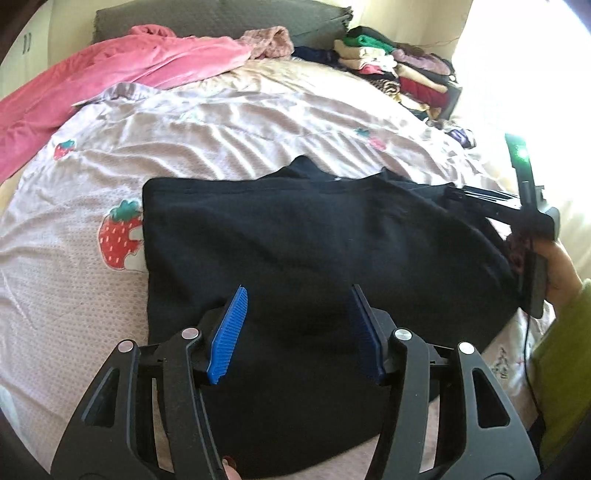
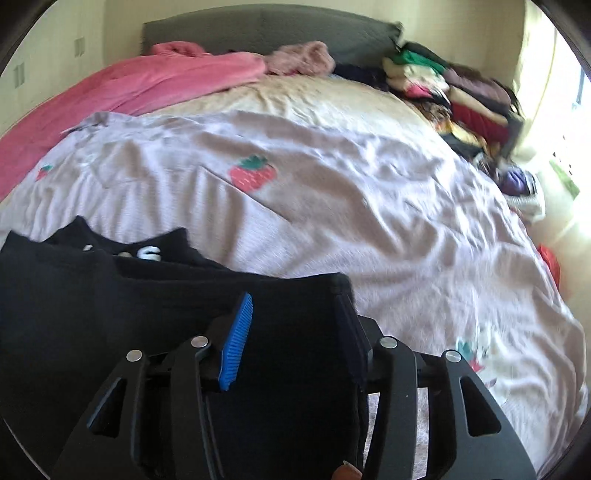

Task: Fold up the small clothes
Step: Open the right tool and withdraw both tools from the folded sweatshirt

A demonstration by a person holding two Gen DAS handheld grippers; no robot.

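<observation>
1. Black knit garment (image 1: 303, 236), soft and flat, lies folded on the pale lilac quilted bedspread with strawberry prints (image 1: 229, 136); that's your task piece, near edge of the bed, right under both tools
2. Your left gripper (image 1: 297, 332), black frame with blue ribbed pads, sits over the garment's near half; jaws apart, cloth below the gap, pads not pressing anything
3. Your right gripper (image 2: 295, 339) hangs over the garment's right end (image 2: 155, 314); jaws apart, nothing pinched that I can see, though its right pad is dark against the black cloth and hard to read
4. Left view also catches the right tool from the side (image 1: 532, 206), at the garment's right edge, held by a hand (image 1: 559, 273) in a yellow-green sleeve (image 1: 565, 354)
5. White lettering (image 2: 142, 253) shows on a lower layer at the garment's far edge in the right view; too blurred to read
6. Pink fleece blanket (image 1: 110, 70) bunched along the far left of the bed, well apart from the garment
7. Dusty-pink patterned cloth (image 1: 267, 42) crumpled by the dark grey headboard (image 1: 221, 18)
8. Stack of folded mixed-colour clothes (image 1: 399, 70) at the far right corner, well apart from the garment
9. Right view is motion-blurred, so small details there are uncertain
</observation>
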